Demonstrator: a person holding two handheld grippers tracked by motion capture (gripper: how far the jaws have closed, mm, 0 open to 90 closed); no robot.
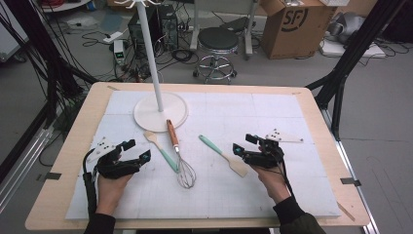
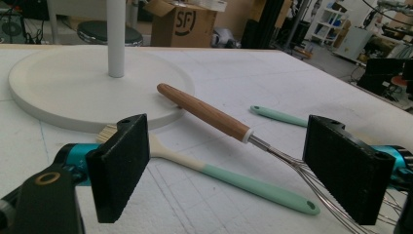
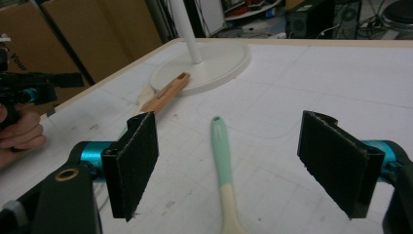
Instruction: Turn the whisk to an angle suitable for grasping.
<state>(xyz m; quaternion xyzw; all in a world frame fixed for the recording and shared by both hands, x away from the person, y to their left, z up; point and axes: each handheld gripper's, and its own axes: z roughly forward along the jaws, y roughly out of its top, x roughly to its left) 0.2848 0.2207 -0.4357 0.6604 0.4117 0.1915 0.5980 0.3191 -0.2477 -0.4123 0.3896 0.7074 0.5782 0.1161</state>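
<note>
Left gripper (image 1: 138, 149) lower left, right gripper (image 1: 244, 144) lower right: both jaws wide apart, holding nothing. Between them, mid-frame: whisk (image 1: 178, 158), two spatulas (image 1: 162, 151) (image 1: 223, 156).

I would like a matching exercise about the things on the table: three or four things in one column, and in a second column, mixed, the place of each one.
Things:
1. whisk
2. left spatula
3. right spatula
4. stand base

Places:
A. lies in front of the right gripper, with its broad end toward the person
B. sits at the far middle of the white mat and carries a white pole
C. rests its wooden handle end on the round base
D. lies close to the left gripper, with its green handle toward the whisk wires

Pairs: 1-C, 2-D, 3-A, 4-B
</note>
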